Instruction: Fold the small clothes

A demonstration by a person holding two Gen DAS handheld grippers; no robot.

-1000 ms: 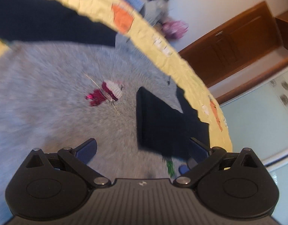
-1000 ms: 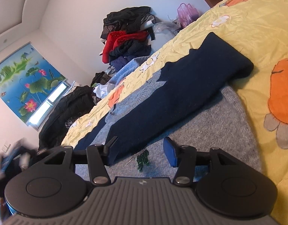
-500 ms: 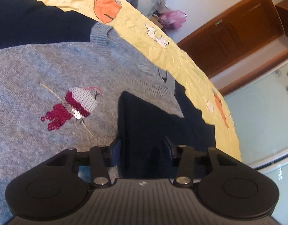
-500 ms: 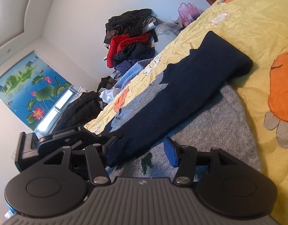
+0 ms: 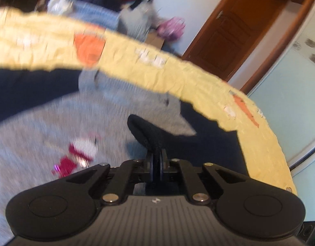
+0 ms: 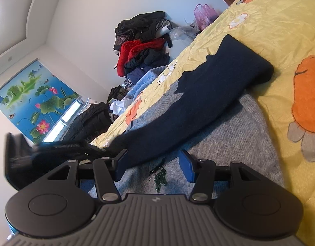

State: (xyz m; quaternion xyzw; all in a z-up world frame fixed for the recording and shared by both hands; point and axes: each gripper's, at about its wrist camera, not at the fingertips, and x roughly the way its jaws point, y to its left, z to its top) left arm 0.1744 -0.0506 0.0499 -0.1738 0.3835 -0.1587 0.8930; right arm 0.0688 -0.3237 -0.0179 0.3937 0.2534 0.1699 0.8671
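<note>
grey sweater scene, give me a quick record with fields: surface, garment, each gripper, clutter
surface: yellow bedspread with orange cartoon prints
garment: grey sweater with navy sleeves, lying flat, sequin motif on the front
left gripper: shut on navy sleeve, pinching a fold of it
right gripper: open, low over the sweater front, beside the other navy sleeve
clutter: pile of clothes by the wall, purple bag

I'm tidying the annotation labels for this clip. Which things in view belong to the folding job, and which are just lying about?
In the job:
- grey sweater
- navy sleeve, pinched in the left gripper
- other navy sleeve
- right gripper, jaws open

Lying about:
- clothes pile
- pink plastic bag
- yellow bedspread
- wooden door
</note>
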